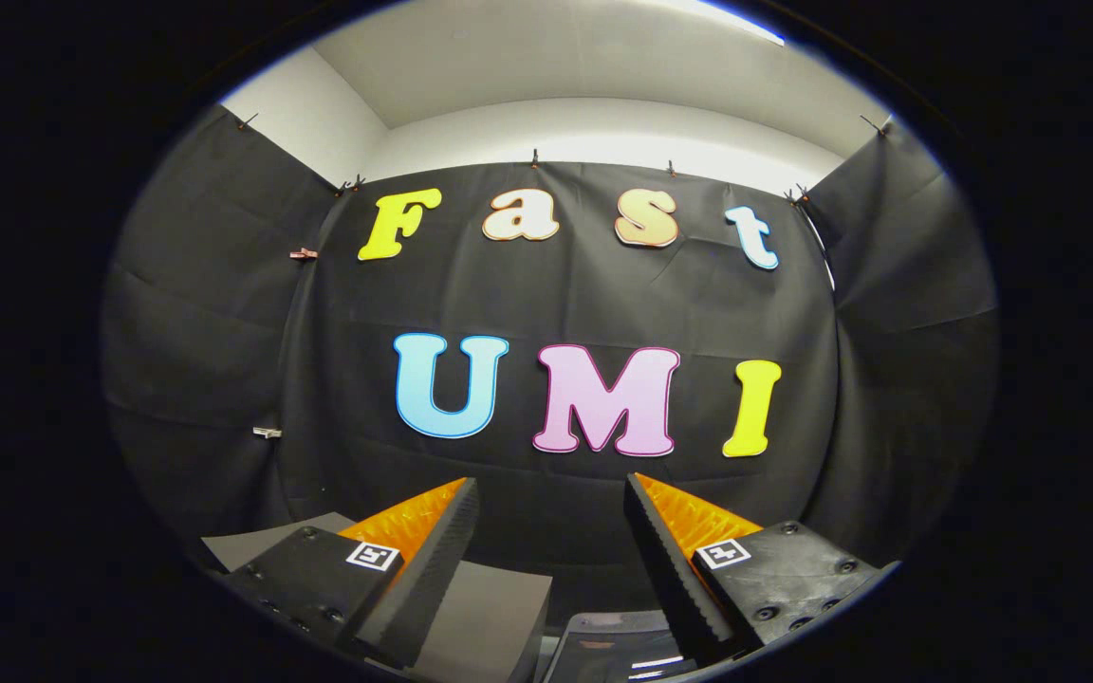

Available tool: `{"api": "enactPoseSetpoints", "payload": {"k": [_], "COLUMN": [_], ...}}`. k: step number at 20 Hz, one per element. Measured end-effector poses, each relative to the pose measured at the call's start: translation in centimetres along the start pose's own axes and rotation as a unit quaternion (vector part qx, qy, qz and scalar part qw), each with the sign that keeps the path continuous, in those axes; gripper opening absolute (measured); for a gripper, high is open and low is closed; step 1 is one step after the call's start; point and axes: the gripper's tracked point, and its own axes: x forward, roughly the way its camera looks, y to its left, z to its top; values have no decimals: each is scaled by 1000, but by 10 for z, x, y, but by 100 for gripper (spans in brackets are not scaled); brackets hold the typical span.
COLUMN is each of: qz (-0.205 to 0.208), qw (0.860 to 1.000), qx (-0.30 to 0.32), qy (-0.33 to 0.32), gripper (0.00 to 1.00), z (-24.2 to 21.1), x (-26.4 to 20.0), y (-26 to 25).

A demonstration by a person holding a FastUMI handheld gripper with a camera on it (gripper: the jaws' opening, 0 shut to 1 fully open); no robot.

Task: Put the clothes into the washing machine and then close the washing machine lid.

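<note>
- The tongs (551,493) stand apart, with a wide gap between the two fingers and nothing held in it.
- Each finger shows a ridged inner face, and each carries a small square marker on its outer block, one on the left finger (374,555) and one on the right finger (722,551).
- The tongs point level at the booth's back wall rather than down at the work below.
- Low in the gap between the fingers, close under the right finger, lies a dark, glossy, rounded part (618,650) with a few bright glints on it. It may belong to the washing machine, but too little of it shows to tell what it is or whether a lid is up or down.
- Just beside that, under and behind the left finger, sits a flat grey surface (494,617), likely the counter or a panel top; its far edge stops short of the wall.
- A second strip of the same grey (267,541) shows outside the left finger, at about the same height.
- No clothes can be made out around the tongs.
- Beyond the fingers hangs the black cloth wall (565,304), creased in places, with side panels of the same cloth folding in on the left and right.
- Small clips (304,253) hold the cloth along its top edge and at the left seam.
- Above the cloth run a pale wall and ceiling (584,85).
</note>
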Motion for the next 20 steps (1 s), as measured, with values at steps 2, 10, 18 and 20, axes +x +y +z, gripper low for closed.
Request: {"api": "enactPoseSetpoints", "payload": {"k": [2,10,18,20], "qz": [1,3,5,4], "qw": [1000,1000,1000,1000], "qx": [0,3,3,2], "qy": [2,8,6,7], "gripper": [98,98,98,97], "z": [-1,-4,-1,-2], "x": [-1,-3,-5,-6], "y": [0,-1,-2,-4]}}
